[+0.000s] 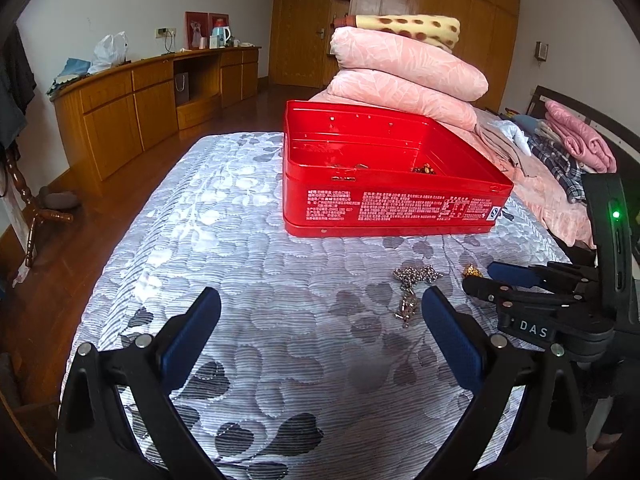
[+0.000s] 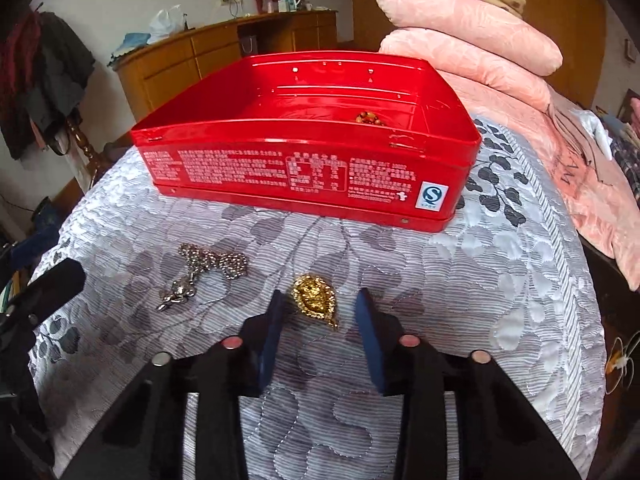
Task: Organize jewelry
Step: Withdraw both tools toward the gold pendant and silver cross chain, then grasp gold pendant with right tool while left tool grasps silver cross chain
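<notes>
An open red tin box (image 1: 384, 208) (image 2: 304, 176) stands on the quilted bed cover and holds a brown bead bracelet (image 1: 425, 169) (image 2: 369, 117). A silver chain necklace with a pendant (image 1: 412, 289) (image 2: 200, 274) lies on the cover in front of the box. A gold pendant (image 2: 314, 300) (image 1: 472, 270) lies to its right. My right gripper (image 2: 320, 304) (image 1: 480, 276) is open, its blue pads either side of the gold pendant, low over the cover. My left gripper (image 1: 320, 304) is open and empty, left of the silver necklace.
Pink folded quilts (image 1: 408, 76) and a spotted blanket (image 1: 416, 28) are stacked behind the box. Clothes (image 1: 560, 152) lie at the right by the headboard. A wooden cabinet (image 1: 152, 100) runs along the left wall. The bed edge drops to wood floor on the left.
</notes>
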Tool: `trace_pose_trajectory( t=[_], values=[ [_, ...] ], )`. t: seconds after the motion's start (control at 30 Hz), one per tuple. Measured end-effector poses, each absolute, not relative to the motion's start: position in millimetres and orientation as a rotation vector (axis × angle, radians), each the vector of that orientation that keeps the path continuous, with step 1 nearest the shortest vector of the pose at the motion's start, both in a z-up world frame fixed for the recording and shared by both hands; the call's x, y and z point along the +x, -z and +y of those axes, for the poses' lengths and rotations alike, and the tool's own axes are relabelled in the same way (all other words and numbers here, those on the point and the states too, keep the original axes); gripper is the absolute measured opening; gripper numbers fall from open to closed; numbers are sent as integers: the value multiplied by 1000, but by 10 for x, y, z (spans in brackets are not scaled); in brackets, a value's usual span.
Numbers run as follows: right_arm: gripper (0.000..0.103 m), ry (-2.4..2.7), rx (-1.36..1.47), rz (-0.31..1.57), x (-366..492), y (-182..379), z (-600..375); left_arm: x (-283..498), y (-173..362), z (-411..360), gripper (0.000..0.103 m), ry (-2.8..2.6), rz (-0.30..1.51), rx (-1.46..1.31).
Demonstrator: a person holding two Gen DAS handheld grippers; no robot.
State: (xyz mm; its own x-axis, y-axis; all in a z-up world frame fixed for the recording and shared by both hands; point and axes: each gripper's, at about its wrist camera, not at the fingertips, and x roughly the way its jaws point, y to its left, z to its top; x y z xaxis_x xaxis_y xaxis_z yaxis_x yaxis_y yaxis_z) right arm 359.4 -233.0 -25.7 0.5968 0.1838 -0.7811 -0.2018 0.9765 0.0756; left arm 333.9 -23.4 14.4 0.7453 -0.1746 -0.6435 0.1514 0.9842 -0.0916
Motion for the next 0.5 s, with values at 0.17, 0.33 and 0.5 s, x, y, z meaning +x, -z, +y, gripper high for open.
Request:
trace_pose_trajectory(
  t=[0.17, 0.33, 0.5],
  values=[
    [20, -237, -3, 903, 3573, 255, -2331, 3336, -146, -246, 97, 175, 708, -33],
    [19, -220, 45, 889, 3510, 216, -2475, 3337, -130, -296, 97, 182, 719, -20],
    [19, -183, 82, 879, 3414, 191, -2688, 3380, -95, -470, 97, 239, 749, 0]
  ],
)
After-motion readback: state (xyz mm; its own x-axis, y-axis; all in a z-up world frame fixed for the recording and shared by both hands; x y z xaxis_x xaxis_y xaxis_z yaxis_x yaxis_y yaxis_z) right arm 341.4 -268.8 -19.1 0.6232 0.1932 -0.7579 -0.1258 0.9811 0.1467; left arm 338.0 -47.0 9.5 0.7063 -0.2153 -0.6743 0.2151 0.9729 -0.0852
